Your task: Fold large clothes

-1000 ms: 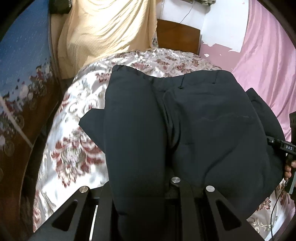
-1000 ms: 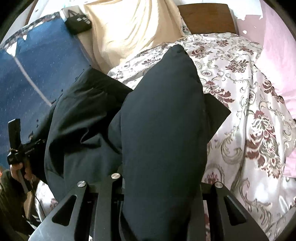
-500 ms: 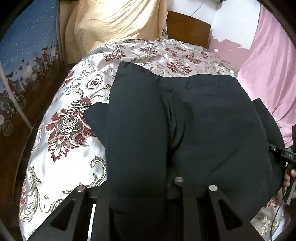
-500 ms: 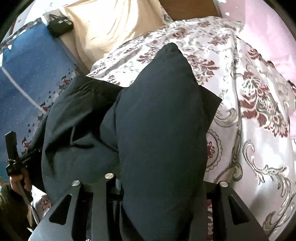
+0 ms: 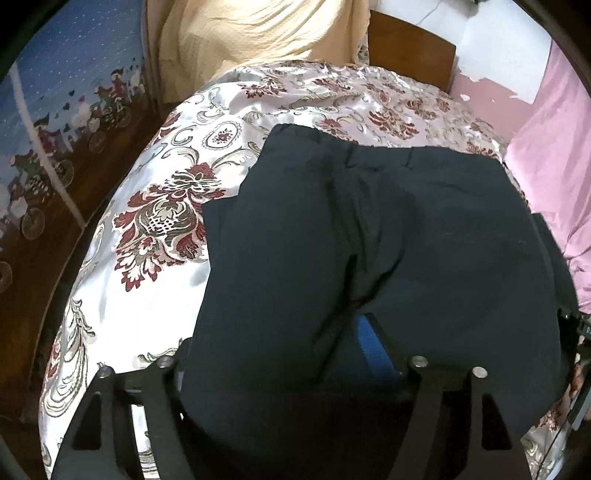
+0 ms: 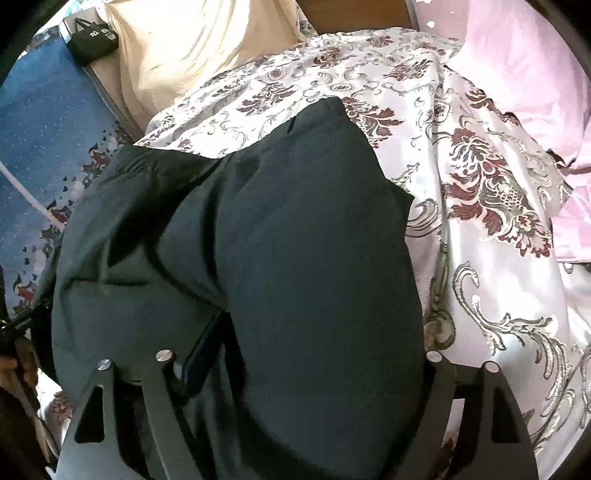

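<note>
Dark navy trousers [image 5: 369,240] lie folded on the floral satin bedspread [image 5: 155,221], waistband toward the headboard. My left gripper [image 5: 277,343] hovers low over their near edge; its jaws are opening, the cloth lies loose between the fingers, and a blue pad [image 5: 373,339] shows bare. In the right wrist view the trousers [image 6: 277,240] fill the middle of the bedspread [image 6: 498,221]. My right gripper [image 6: 317,350] is also opening, with the folded cloth between its spread fingers and not pinched.
A cream cloth [image 5: 258,33] hangs by the wooden headboard [image 5: 406,55]. Pink fabric [image 5: 554,147] lies along the bed's right side. A blue patterned wall [image 5: 55,92] borders the left. A black bag [image 6: 92,37] sits at the far left.
Both grippers sank toward the bed with the trousers, and their jaws spread from shut on the cloth to wide apart. The trousers now rest on the bedspread.
</note>
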Demonstrator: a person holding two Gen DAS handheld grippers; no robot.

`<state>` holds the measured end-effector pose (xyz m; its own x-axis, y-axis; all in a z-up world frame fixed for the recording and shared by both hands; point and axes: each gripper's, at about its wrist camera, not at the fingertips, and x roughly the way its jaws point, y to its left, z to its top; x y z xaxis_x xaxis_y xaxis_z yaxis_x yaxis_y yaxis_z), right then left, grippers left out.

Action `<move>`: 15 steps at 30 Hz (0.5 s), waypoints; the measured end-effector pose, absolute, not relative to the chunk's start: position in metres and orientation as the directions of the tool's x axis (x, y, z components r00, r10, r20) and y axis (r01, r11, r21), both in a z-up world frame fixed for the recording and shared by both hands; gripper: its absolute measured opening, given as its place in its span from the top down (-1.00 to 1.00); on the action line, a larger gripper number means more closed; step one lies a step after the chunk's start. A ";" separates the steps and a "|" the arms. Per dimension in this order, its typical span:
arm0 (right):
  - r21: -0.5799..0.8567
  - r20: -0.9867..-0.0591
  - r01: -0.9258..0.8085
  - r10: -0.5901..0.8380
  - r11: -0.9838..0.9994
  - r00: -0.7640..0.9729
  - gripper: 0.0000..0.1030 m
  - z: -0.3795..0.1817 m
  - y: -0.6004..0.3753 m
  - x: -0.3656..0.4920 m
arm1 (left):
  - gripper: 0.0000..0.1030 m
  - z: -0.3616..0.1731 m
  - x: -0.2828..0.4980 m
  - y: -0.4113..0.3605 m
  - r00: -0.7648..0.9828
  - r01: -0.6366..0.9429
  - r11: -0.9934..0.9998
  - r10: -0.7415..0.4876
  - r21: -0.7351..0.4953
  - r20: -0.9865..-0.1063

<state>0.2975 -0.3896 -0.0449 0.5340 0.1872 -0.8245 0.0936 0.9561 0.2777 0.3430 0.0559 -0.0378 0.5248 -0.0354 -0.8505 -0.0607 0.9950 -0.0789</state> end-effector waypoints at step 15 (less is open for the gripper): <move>0.176 -0.711 0.157 0.015 0.972 0.703 -0.94 0.009 -0.389 0.240 | -0.89 -0.002 0.304 0.051 0.640 -0.094 0.990 -0.019 -0.102 -0.768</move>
